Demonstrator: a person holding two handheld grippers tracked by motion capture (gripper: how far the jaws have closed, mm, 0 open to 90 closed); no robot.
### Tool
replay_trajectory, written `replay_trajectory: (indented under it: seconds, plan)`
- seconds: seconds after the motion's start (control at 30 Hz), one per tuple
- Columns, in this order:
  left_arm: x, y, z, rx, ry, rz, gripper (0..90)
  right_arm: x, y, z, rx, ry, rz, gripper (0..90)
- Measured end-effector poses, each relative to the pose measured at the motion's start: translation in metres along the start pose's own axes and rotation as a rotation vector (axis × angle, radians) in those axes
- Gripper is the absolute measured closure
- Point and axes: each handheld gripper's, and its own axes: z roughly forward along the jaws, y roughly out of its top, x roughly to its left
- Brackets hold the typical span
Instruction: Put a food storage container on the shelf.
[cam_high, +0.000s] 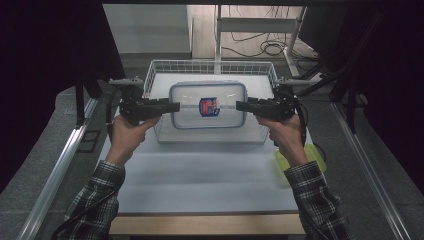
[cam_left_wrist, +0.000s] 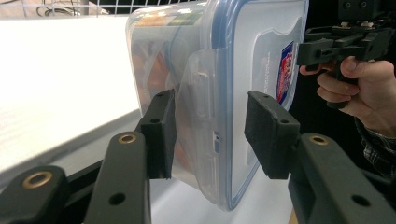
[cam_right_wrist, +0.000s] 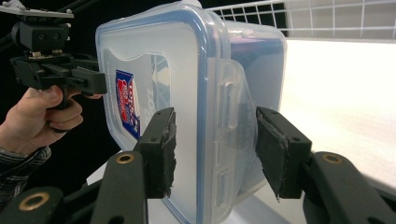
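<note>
container: clear lidded plastic box (cam_high: 207, 106), held up over the wire basket (cam_high: 159, 67)
left gripper (cam_high: 170, 106): jaws part-open, straddling one end latch, contact unclear
right gripper (cam_high: 243, 105): same at opposite end
handling: likely light, rigid, slick; take by the end latches

The label (cam_high: 209, 106) on the container lid (cam_high: 207, 105) is showing print too small to read. The container's contents (cam_left_wrist: 154, 65) are blurring orange behind cloudy plastic. A yellow-green object (cam_high: 314, 156) is hiding partly behind the right forearm (cam_high: 310, 195).
</note>
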Motion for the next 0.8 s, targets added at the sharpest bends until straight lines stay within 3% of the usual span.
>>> replay_trajectory:
  seconds: [0.5, 0.8]
  plan:
    - [0.009, 0.031, 0.009, 0.003, 0.005, 0.002, 54.7, -0.013, 0.026, 0.002, -0.023, -0.015, 0.015, 49.0]
    - [0.020, 0.036, 0.019, 0.006, 0.015, -0.019, 53.7, -0.021, 0.036, 0.009, -0.012, -0.041, 0.024, 48.4]
